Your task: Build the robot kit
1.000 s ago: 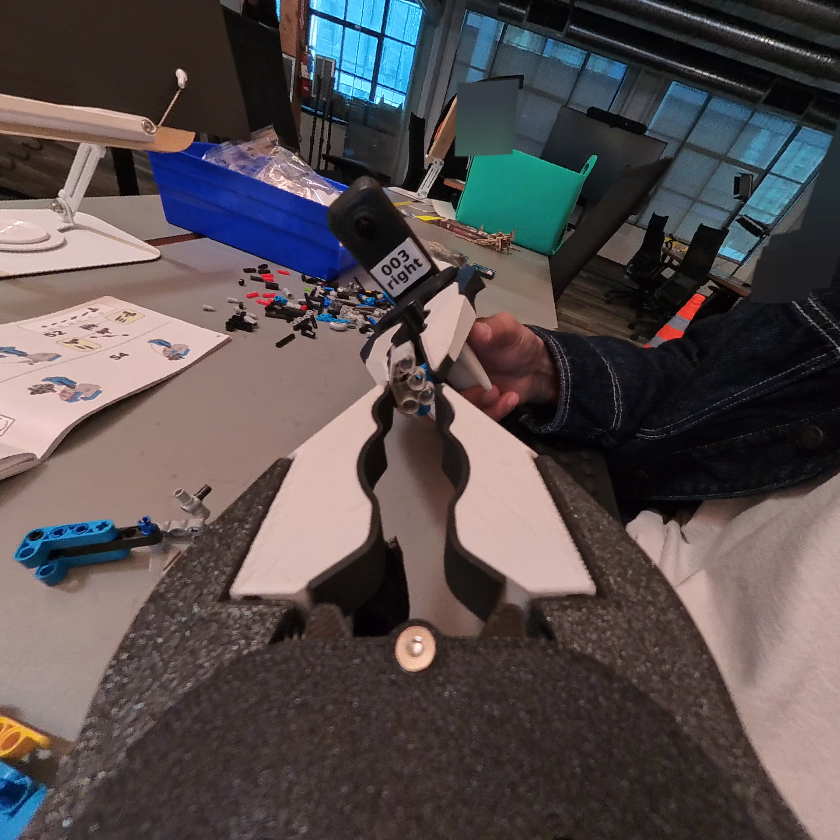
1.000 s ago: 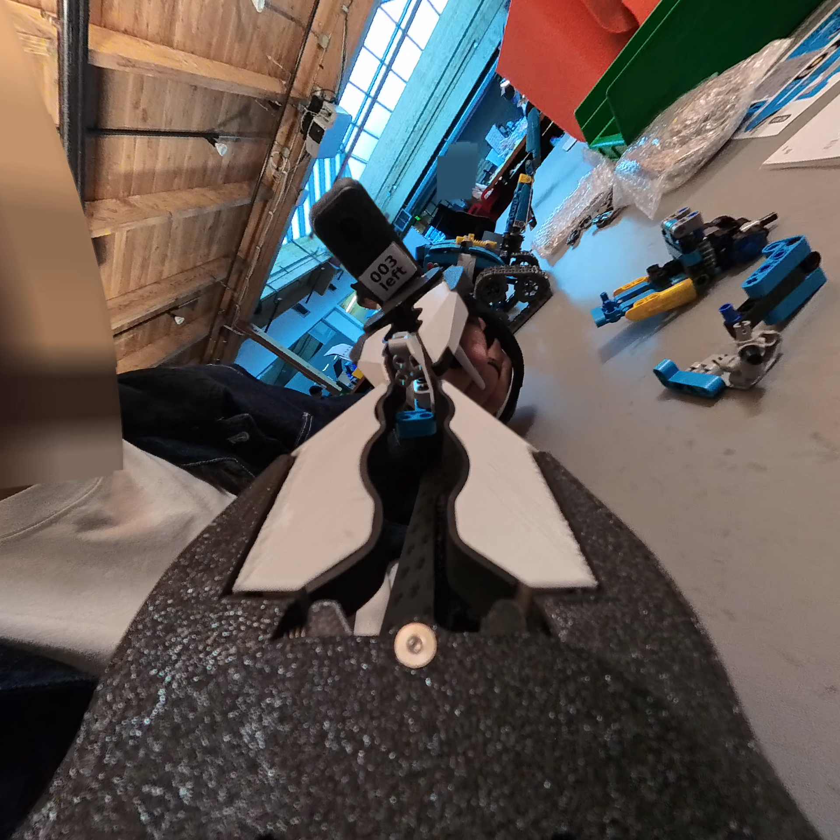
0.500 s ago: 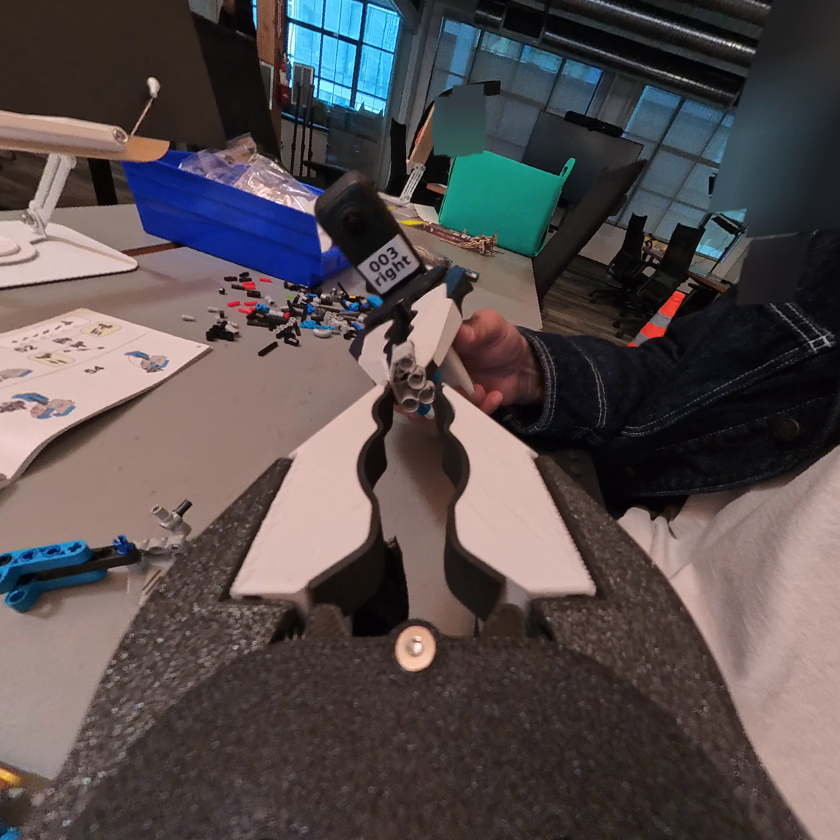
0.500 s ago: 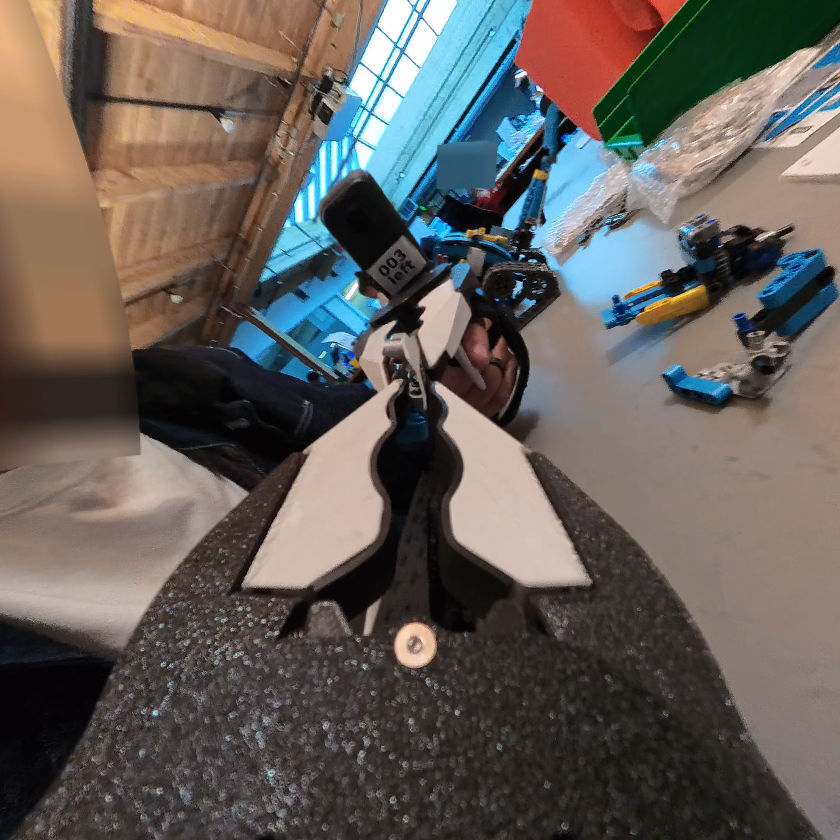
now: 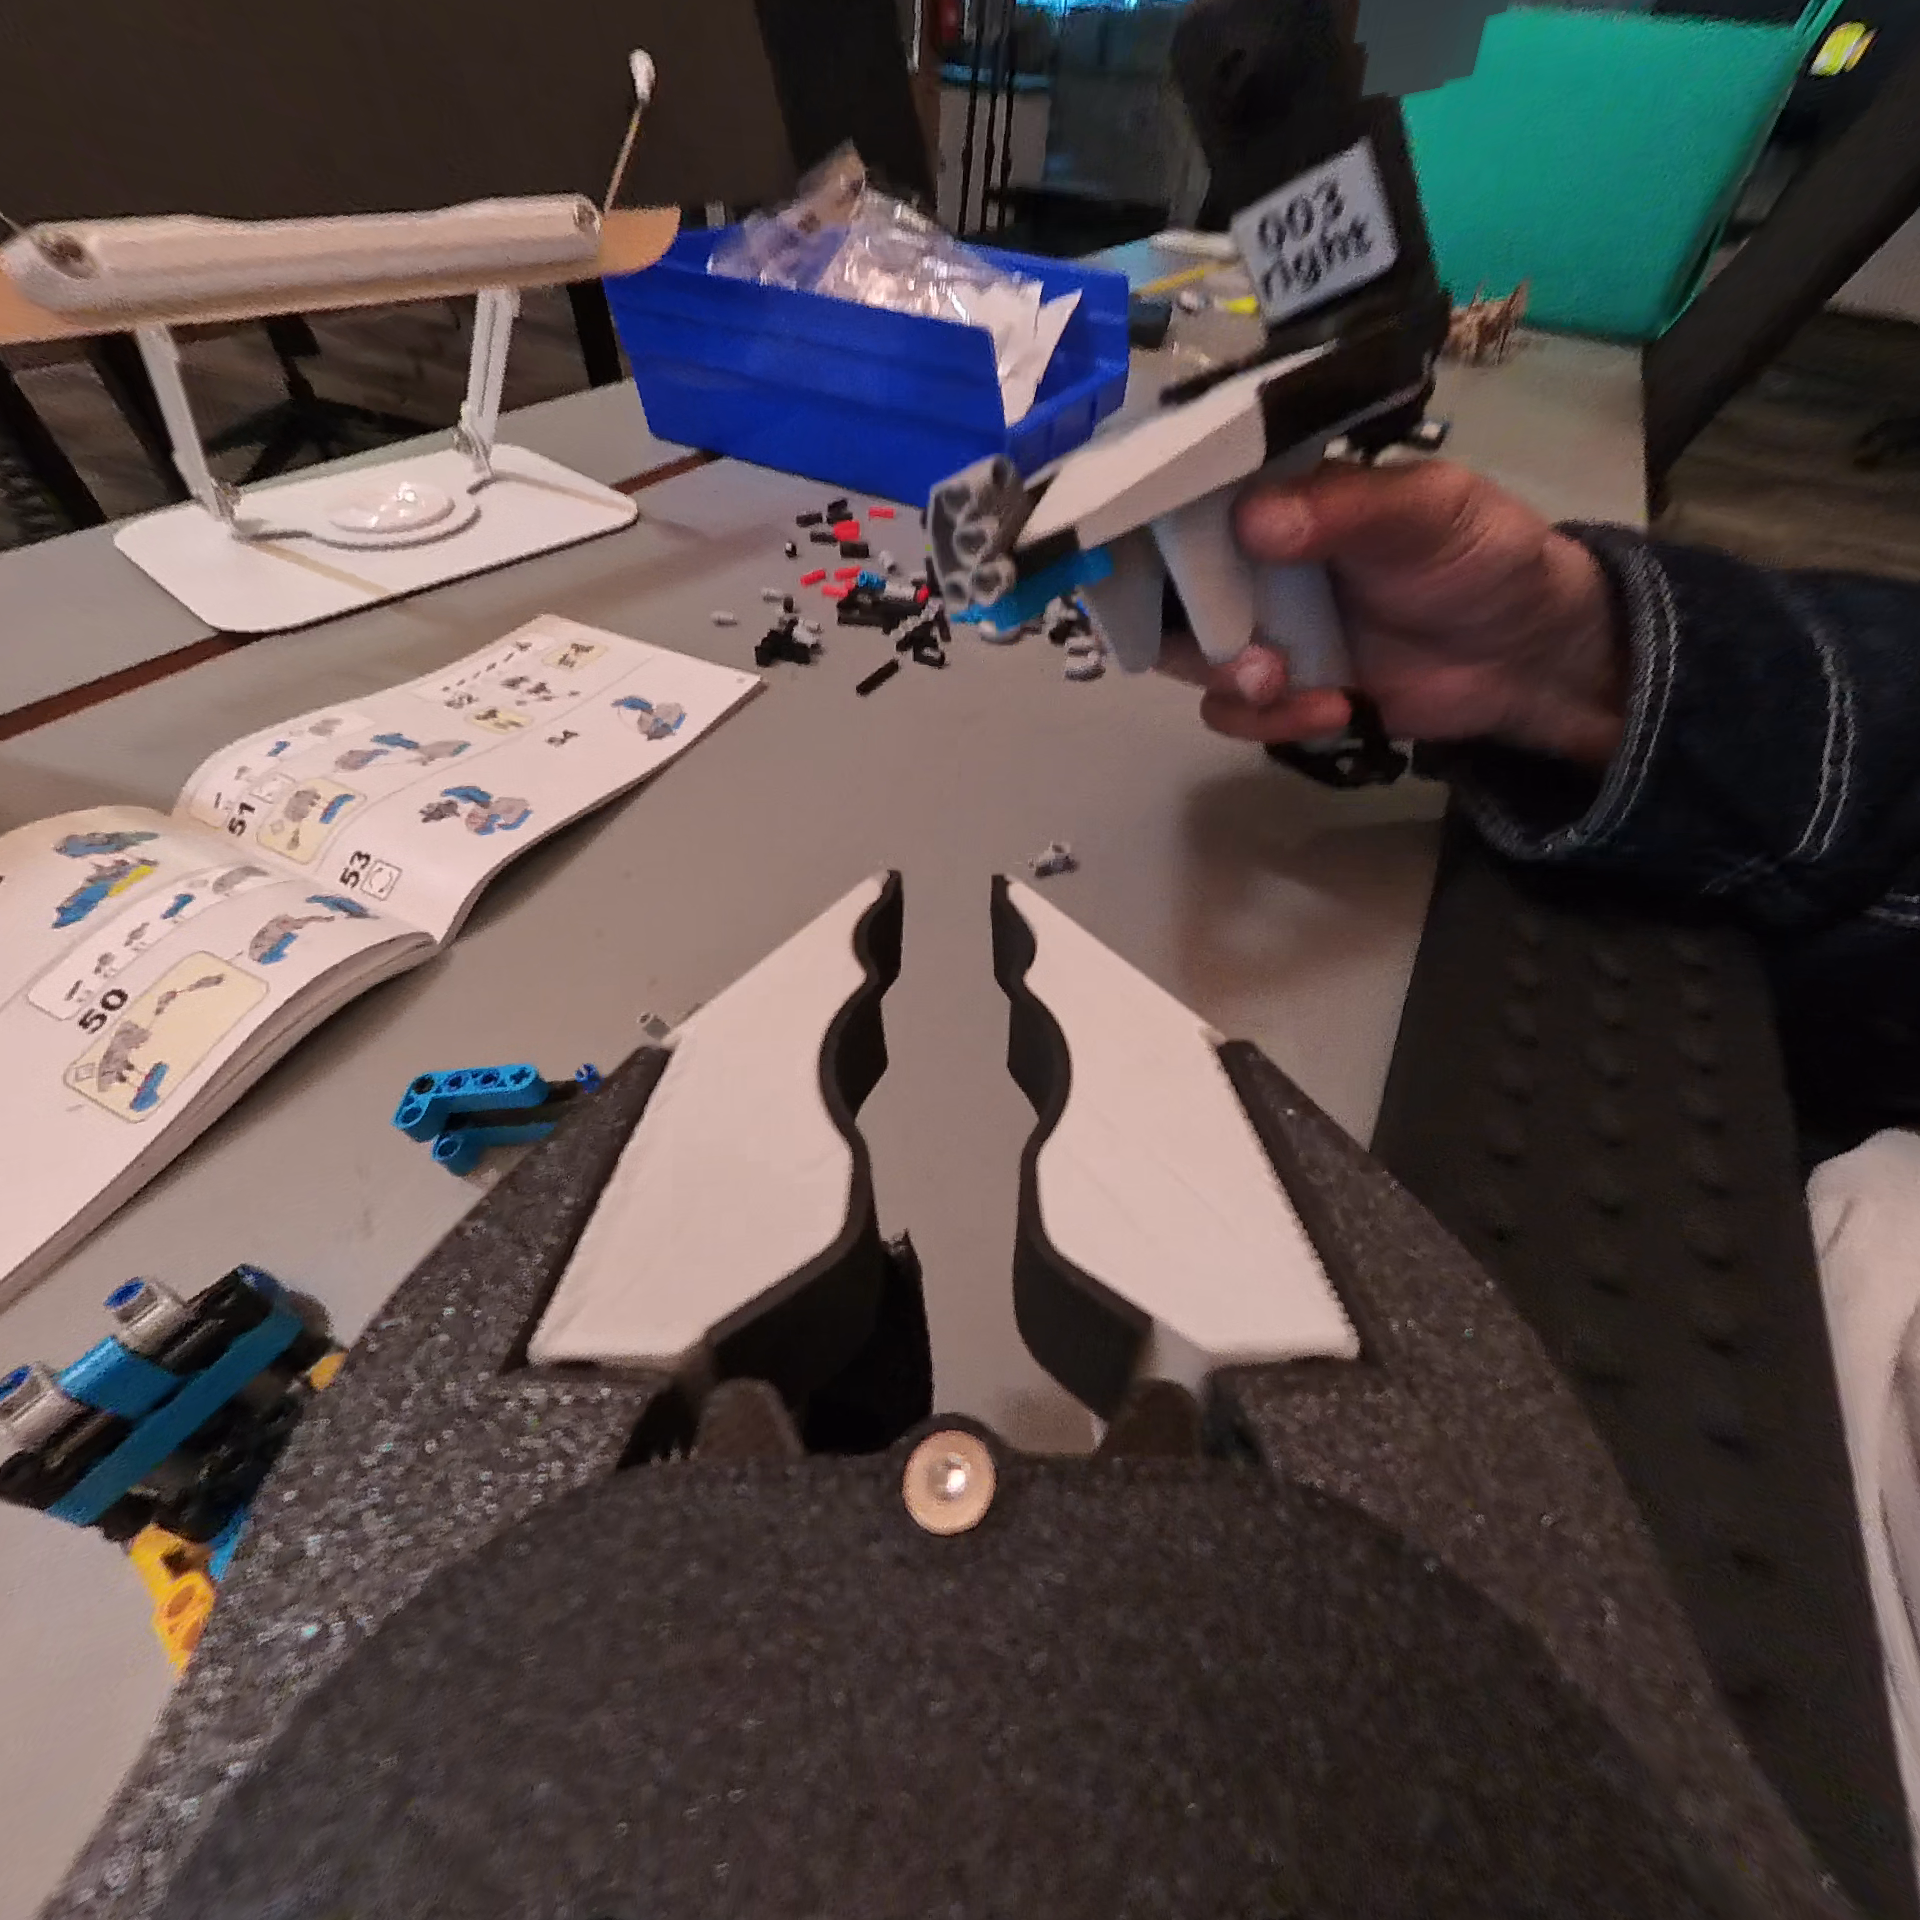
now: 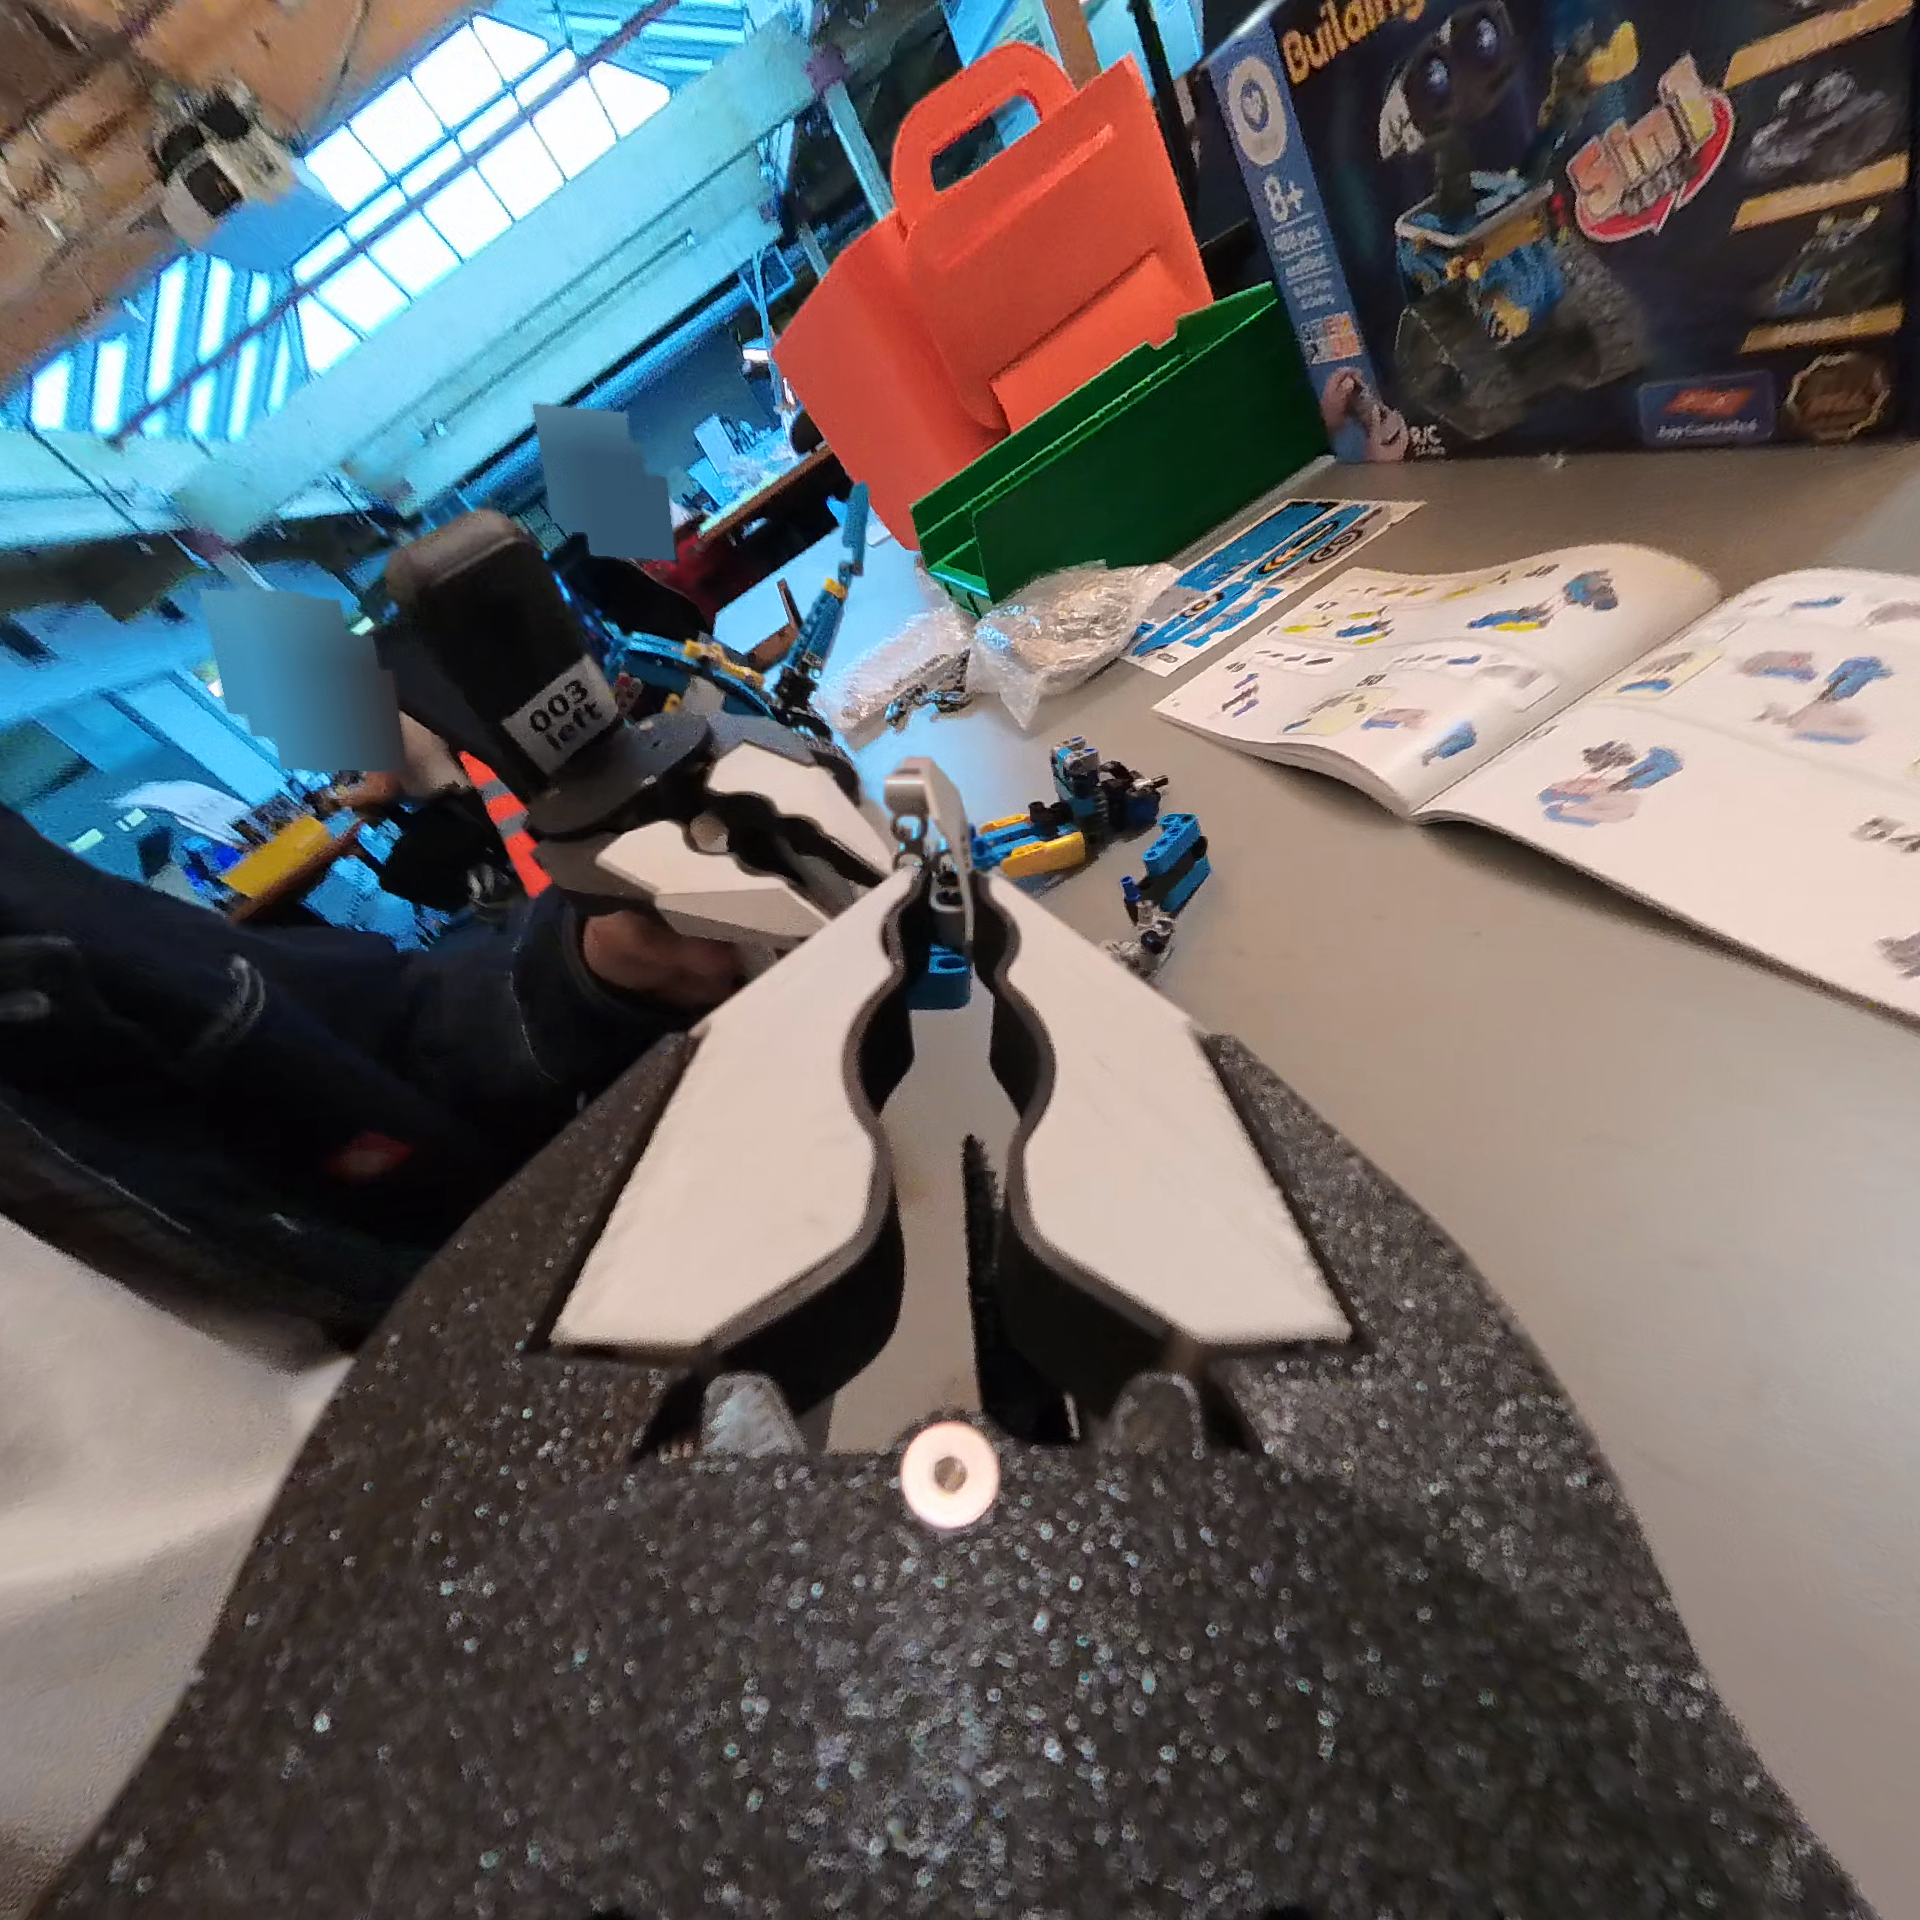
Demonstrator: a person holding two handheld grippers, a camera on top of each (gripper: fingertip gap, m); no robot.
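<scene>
Tongs, left: spread, empty, over bare desk; right tongs far-right, pinching a grey-blue brick piece. Right wrist view: right tongs pressed on that piece, long axis pointing far; left tongs just left.

A loft-style workshop or makerspace; large gridded factory windows; grey tabletop strewn with building-brick parts; an open instruction booklet; plastic parts bins.
</scene>
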